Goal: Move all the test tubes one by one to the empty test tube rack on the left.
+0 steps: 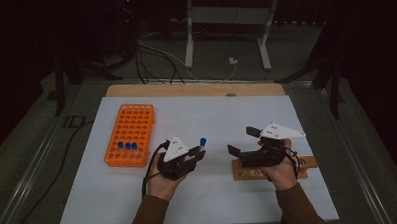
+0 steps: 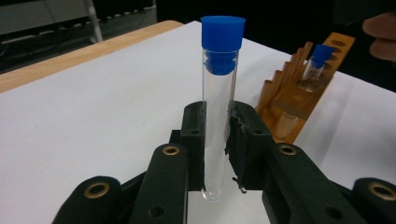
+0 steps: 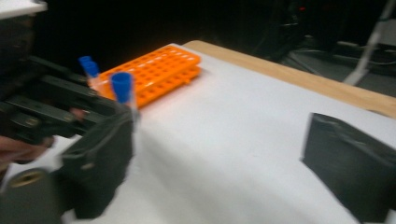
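Observation:
My left gripper (image 1: 197,153) is shut on a clear test tube with a blue cap (image 1: 202,141). In the left gripper view the tube (image 2: 218,98) stands upright between the jaws, above the white mat. My right gripper (image 1: 242,140) is open with nothing between its jaws, just above a wooden tube rack (image 1: 303,163). That wooden rack (image 2: 299,88) holds one blue-capped tube (image 2: 320,56). In the right gripper view the jaws stand wide apart, and the left gripper with its tube (image 3: 123,88) is at the left. An orange rack (image 1: 129,132) holds three capped tubes (image 1: 127,145).
A white mat (image 1: 196,112) covers the wooden table (image 1: 185,89). The orange rack (image 3: 154,72) lies at the mat's left side. A hand (image 2: 380,35) is at the edge of the left gripper view. Cables and a stand's legs (image 1: 226,36) lie beyond the table.

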`<move>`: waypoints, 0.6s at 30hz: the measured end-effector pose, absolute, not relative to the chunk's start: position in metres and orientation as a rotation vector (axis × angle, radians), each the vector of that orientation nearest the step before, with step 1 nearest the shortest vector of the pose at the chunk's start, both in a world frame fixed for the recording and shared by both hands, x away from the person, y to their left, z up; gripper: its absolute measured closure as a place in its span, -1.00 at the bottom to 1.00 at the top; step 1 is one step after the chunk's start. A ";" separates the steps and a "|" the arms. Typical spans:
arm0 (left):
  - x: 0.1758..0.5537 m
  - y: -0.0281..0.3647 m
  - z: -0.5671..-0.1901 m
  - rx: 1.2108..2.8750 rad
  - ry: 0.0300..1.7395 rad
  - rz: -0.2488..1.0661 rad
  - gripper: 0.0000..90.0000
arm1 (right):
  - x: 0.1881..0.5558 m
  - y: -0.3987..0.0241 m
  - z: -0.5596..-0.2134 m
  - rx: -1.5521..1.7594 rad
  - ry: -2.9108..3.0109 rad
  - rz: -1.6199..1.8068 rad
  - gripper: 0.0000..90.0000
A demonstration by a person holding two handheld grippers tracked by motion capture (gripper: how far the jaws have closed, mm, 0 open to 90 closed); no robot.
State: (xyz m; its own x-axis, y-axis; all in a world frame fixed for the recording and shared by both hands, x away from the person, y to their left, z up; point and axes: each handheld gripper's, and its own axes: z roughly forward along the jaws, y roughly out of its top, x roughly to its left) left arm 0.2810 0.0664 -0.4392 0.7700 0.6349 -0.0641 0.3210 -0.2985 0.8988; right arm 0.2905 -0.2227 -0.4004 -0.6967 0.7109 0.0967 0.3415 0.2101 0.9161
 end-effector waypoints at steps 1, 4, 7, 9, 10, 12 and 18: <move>0.281 0.071 -0.439 1.897 0.737 0.374 0.71 | 0.291 -0.225 -0.400 0.985 2.138 1.481 -0.93; 0.280 0.081 -0.439 1.886 0.758 0.385 0.71 | 0.291 -0.232 -0.400 0.999 2.116 1.470 -0.95; 0.278 0.094 -0.438 1.868 0.784 0.399 0.71 | 0.291 -0.238 -0.400 1.011 2.099 1.451 -0.96; 0.277 0.102 -0.438 1.856 0.800 0.407 0.71 | 0.292 -0.243 -0.401 1.024 2.090 1.436 -1.00; 0.276 0.106 -0.438 1.851 0.808 0.411 0.71 | 0.292 -0.245 -0.401 1.032 2.083 1.431 -1.00; 0.275 0.115 -0.437 1.841 0.822 0.423 0.71 | 0.292 -0.250 -0.402 1.046 2.073 1.426 -1.00; 0.270 0.139 -0.437 1.815 0.863 0.460 0.71 | 0.291 -0.265 -0.404 1.083 2.048 1.413 -1.00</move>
